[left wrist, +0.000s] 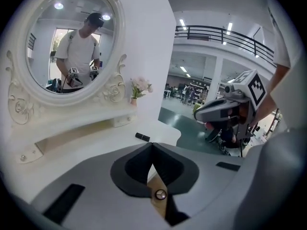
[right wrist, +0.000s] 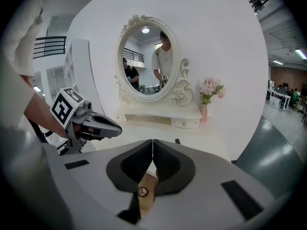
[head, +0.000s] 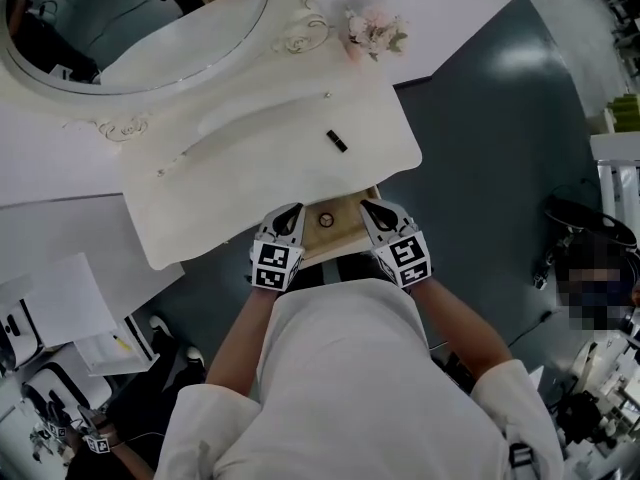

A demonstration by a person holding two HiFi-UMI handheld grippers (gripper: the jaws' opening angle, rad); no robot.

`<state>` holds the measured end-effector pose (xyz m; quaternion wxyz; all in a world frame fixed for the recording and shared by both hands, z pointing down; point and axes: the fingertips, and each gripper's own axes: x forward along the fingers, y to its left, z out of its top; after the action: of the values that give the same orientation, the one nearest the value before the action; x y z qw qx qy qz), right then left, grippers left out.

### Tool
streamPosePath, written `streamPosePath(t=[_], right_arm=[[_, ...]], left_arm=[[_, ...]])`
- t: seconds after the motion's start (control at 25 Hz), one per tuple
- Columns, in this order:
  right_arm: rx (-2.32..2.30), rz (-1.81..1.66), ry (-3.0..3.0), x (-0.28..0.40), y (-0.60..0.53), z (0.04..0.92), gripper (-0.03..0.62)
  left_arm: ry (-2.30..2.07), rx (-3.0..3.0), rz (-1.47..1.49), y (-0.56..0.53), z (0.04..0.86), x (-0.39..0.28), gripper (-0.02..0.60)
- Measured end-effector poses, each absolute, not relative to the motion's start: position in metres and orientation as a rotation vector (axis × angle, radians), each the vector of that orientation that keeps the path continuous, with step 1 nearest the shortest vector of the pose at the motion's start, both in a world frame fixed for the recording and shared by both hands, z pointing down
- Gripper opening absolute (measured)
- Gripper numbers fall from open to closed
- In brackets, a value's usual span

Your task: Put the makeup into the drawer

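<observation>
The makeup, a small black tube (head: 337,141), lies on the white dressing table (head: 230,198), to the right of its middle; it shows as well as the tube (left wrist: 142,137) and the tube (right wrist: 177,141) ahead of both grippers. Below the table's front edge is the drawer's tan front (head: 343,233) with a round knob (head: 326,219). My left gripper (head: 297,210) is shut and empty, left of the knob. My right gripper (head: 366,206) is shut and empty, right of it. Each gripper view has the knob (left wrist: 160,194) low under the closed jaws.
An oval mirror (head: 130,18) in a white carved frame stands at the table's back, and a small vase of pink flowers (head: 372,30) stands to its right. A low shelf (left wrist: 86,128) runs under the mirror. Dark floor (head: 480,138) lies right of the table.
</observation>
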<state>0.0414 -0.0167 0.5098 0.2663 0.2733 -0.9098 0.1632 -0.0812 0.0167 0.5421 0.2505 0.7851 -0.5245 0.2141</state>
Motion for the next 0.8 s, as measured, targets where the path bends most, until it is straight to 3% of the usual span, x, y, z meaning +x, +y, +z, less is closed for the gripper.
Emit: streamPosePath(t=[0.8], right_arm=[[0.648, 0.511, -2.349, 0.025, -0.071, 0.563, 0.029]], left_arm=[[-1.403, 2.060, 0.554, -0.006, 0.578, -0.092, 0.015]])
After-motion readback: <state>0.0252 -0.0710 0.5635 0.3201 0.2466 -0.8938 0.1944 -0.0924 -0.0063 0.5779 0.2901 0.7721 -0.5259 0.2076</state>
